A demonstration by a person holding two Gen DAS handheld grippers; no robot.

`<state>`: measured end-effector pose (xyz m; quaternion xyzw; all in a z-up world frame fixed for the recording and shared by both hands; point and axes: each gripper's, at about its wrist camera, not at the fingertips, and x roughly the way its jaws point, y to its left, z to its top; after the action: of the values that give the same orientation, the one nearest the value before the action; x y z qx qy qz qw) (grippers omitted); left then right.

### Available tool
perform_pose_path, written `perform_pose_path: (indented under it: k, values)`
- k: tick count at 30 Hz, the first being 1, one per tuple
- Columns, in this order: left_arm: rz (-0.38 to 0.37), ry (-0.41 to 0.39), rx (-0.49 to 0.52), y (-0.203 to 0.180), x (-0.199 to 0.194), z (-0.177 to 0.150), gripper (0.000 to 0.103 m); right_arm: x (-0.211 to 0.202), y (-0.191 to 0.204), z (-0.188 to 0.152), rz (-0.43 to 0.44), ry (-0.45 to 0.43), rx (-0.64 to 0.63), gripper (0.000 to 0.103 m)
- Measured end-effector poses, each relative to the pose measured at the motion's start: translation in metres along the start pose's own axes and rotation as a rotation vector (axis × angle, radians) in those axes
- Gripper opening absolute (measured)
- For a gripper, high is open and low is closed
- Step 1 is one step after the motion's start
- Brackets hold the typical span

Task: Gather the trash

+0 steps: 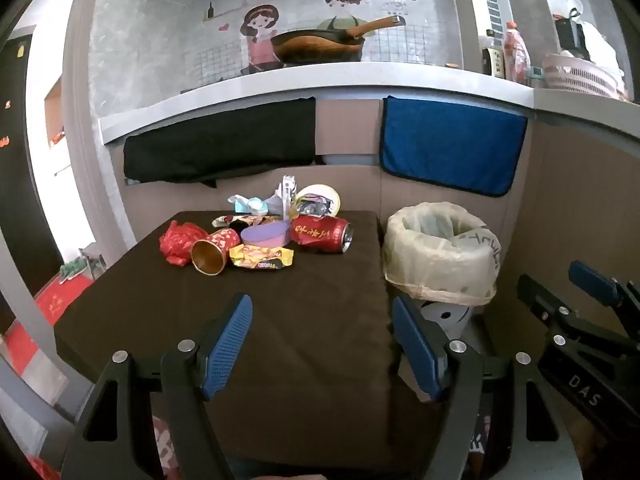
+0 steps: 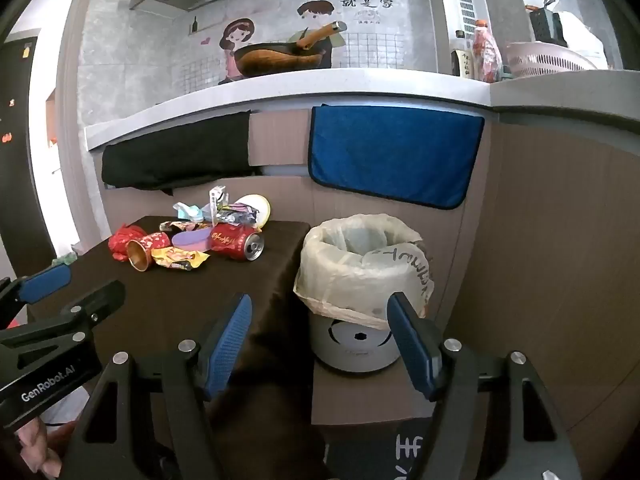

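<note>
Opening step, nothing collected yet. Left gripper (image 1: 322, 344) and right gripper (image 2: 320, 344) both stand with jaws apart, empty. The trash pile (image 1: 256, 236) lies ahead of the left gripper on the dark table (image 1: 280, 320); the lined bin (image 2: 360, 264) stands ahead of the right. Next move, likely: reach forward, straddle one item such as the red can (image 1: 320, 234).

We take the grey countertop (image 1: 320, 80) as reference: behind it rises a grey tiled wall (image 1: 140, 40) bearing a cartoon mural (image 1: 304, 28). Below its edge hang a black cloth (image 1: 220, 144) and a blue towel (image 1: 452, 144) against brown panelling (image 2: 552, 240).
</note>
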<state>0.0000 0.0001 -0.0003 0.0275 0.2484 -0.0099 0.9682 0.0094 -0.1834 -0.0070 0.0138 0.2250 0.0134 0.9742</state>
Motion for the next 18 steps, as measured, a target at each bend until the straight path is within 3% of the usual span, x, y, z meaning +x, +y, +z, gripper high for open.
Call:
perform_pose_path:
  k: [18]
  values:
    - [0.000, 0.005, -0.004, 0.0018, 0.0002, 0.0010, 0.073, 0.0005, -0.0023, 0.0002, 0.005, 0.014, 0.009, 0.068]
